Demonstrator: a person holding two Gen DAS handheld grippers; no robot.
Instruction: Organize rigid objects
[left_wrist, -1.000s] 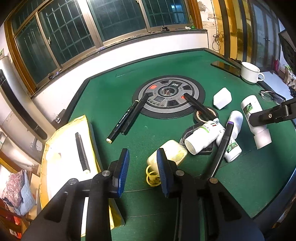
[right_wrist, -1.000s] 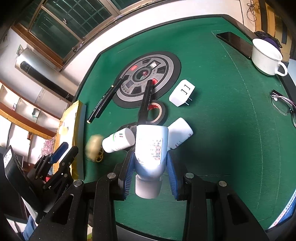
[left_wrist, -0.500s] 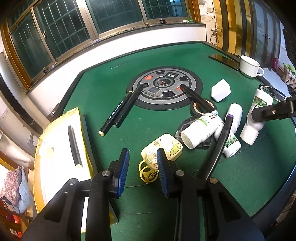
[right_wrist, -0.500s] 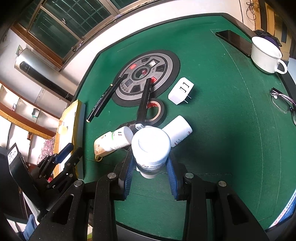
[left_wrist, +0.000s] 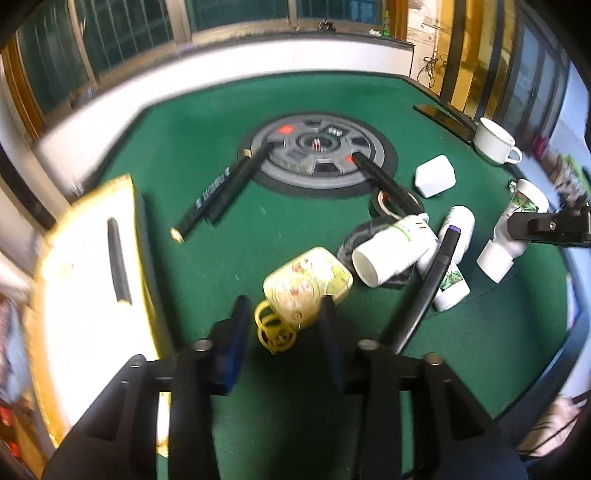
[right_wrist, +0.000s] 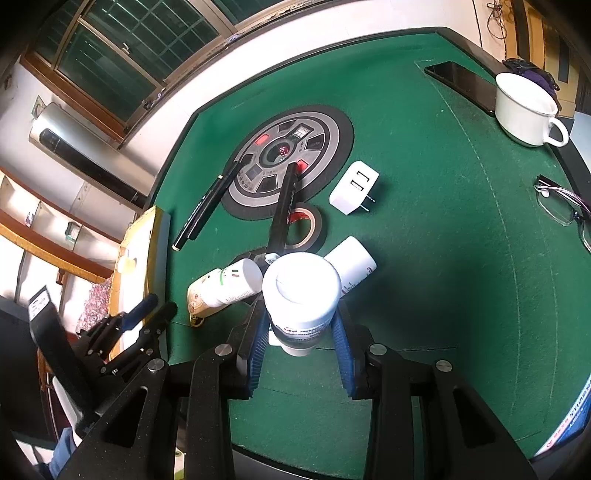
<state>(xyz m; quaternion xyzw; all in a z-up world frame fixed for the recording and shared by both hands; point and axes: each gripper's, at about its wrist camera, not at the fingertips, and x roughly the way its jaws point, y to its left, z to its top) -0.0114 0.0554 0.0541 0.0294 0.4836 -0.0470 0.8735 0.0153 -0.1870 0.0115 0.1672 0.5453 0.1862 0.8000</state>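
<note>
My right gripper (right_wrist: 300, 332) is shut on a white bottle (right_wrist: 301, 291), held upright just above the green table; it also shows in the left wrist view (left_wrist: 511, 229). My left gripper (left_wrist: 282, 321) is open, its jaws on either side of a cream tin (left_wrist: 306, 282) with a yellow ring (left_wrist: 273, 332). Two white bottles (left_wrist: 391, 254) (left_wrist: 456, 236) lie in a heap with a black marker (left_wrist: 432, 280). More black markers (left_wrist: 218, 195) lie near the table's round centre panel (left_wrist: 317, 151). One marker (left_wrist: 118, 266) lies in the yellow-edged tray (left_wrist: 88, 229) at the left.
A white charger (right_wrist: 354, 186), a tape roll (right_wrist: 304, 227), a white mug (right_wrist: 526, 109), a phone (right_wrist: 461, 81) and glasses (right_wrist: 565, 208) lie on the far and right parts of the table. The table edge is close on the near side.
My left gripper has moved forward so the cream tin sits between its jaws. My right gripper has turned the bottle from lying to upright.
</note>
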